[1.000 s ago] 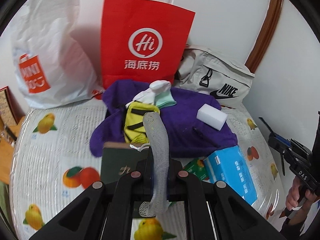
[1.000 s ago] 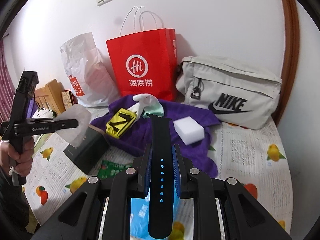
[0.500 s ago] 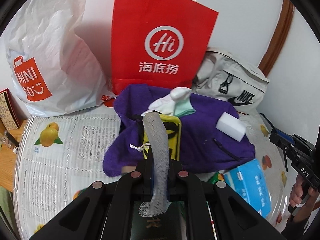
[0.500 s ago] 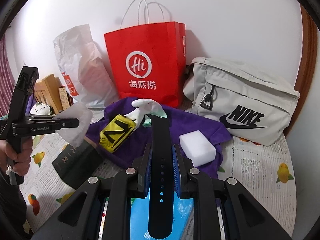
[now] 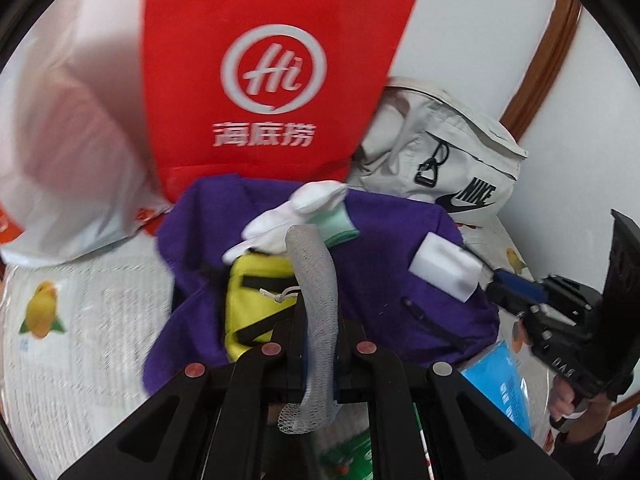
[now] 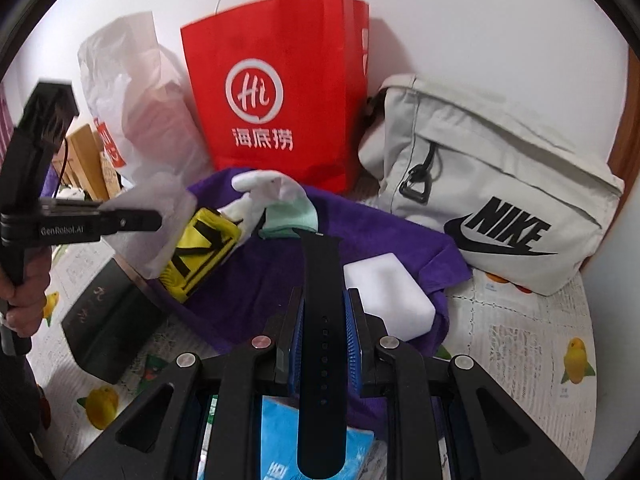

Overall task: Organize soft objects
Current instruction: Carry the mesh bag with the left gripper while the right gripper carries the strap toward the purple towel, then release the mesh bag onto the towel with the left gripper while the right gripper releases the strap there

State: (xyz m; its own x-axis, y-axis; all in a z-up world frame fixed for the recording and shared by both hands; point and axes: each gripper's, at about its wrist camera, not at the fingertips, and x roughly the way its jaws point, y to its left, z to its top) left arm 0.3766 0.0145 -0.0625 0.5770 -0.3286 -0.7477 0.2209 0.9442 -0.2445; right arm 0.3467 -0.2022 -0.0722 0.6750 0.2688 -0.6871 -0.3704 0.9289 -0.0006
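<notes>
My left gripper (image 5: pixel 318 320) is shut on a grey mesh foam sleeve (image 5: pixel 316 300), held above a yellow pouch (image 5: pixel 256 300) on a purple cloth (image 5: pixel 392 288). It also shows in the right wrist view (image 6: pixel 152 222), the sleeve (image 6: pixel 156 216) hanging from it. My right gripper (image 6: pixel 322 312) is shut on a black watch strap (image 6: pixel 322 340), over the purple cloth (image 6: pixel 256 284). A white and mint sock (image 6: pixel 276 200) and a white sponge block (image 6: pixel 388 300) lie on the cloth.
A red paper bag (image 6: pixel 280 96), a white plastic bag (image 6: pixel 132 112) and a grey Nike bag (image 6: pixel 496 200) stand at the back wall. A dark box (image 6: pixel 108 320) and a blue packet (image 6: pixel 280 440) lie near the front.
Both grippers have moved forward toward the pile and the bags, each still holding its item. The left gripper is now over the yellow pouch.
</notes>
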